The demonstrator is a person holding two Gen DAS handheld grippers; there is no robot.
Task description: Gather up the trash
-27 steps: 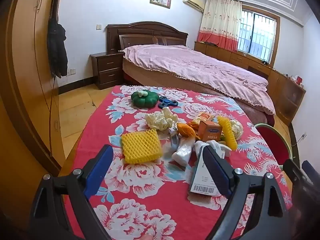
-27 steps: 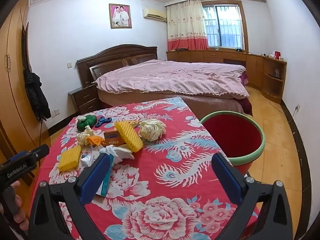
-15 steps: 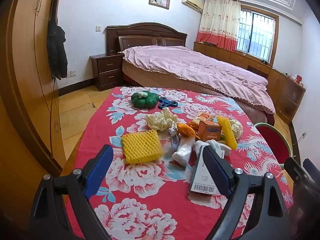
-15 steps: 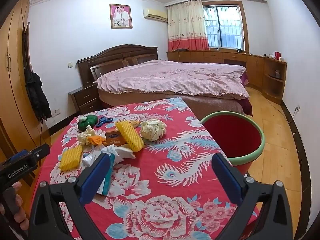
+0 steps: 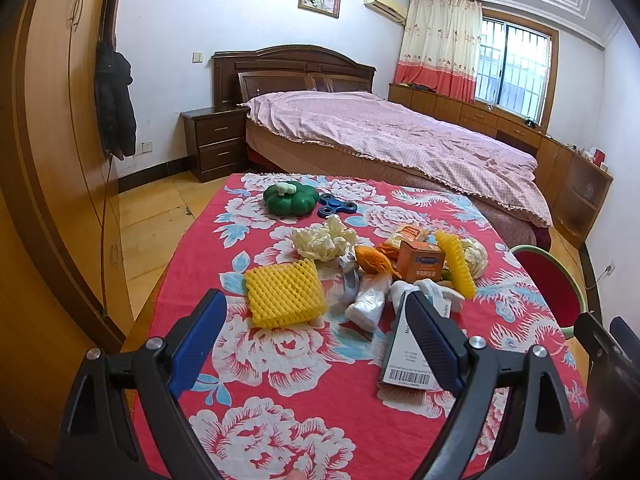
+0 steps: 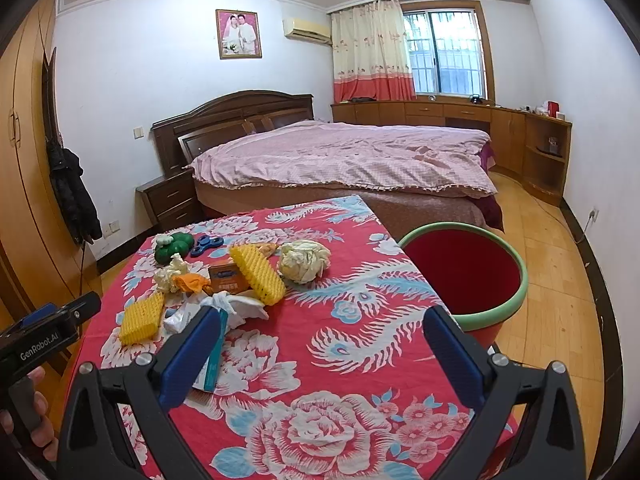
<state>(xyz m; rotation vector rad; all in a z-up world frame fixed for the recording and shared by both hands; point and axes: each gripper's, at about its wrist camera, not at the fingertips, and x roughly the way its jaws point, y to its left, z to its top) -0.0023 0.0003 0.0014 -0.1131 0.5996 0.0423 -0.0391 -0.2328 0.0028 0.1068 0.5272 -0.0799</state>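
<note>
Red bucket (image 6: 466, 276) beside table; trash pile (image 5: 372, 272) ahead; both fingers apart.

trash pile (image 5: 372, 268) on table (image 5: 280, 360), bin (image 6: 464, 276) beside

Both claws (image 5: 316, 334) (image 6: 320, 350) wide apart, empty
</note>
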